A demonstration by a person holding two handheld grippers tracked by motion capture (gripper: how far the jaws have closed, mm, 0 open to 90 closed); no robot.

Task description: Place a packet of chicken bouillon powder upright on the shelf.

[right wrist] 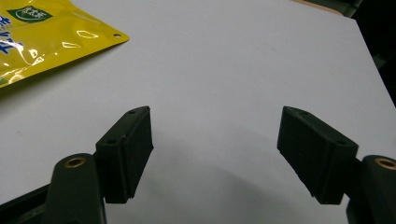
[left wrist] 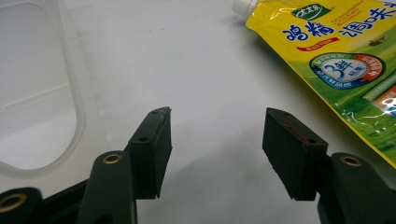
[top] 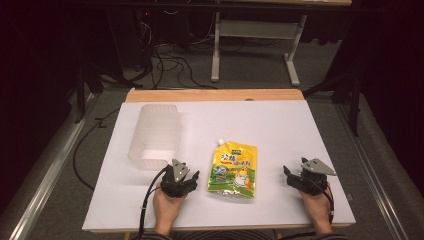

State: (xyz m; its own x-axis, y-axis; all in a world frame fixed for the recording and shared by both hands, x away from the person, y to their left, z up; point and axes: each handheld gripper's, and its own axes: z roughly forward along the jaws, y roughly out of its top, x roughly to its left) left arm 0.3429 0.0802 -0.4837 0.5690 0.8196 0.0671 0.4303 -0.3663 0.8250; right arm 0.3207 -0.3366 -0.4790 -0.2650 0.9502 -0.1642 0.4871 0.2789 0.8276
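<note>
A yellow spouted pouch (top: 233, 170) lies flat near the middle of the white table, its white cap (left wrist: 243, 5) pointing away from me. My left gripper (top: 186, 176) rests just left of the pouch, open with nothing between its fingers (left wrist: 154, 149). In the left gripper view the pouch (left wrist: 336, 60) lies to the right and ahead. My right gripper (top: 291, 175) sits well right of the pouch, open and empty over bare table. A corner of the pouch (right wrist: 51, 37) shows at the upper left of the right gripper view.
A clear plastic container (top: 154, 136) lies on its side at the table's left, its open mouth toward my left gripper; its rim (left wrist: 77, 107) curves at that view's left. The table's wooden far edge (top: 215, 95) borders a floor with cables and another table's legs.
</note>
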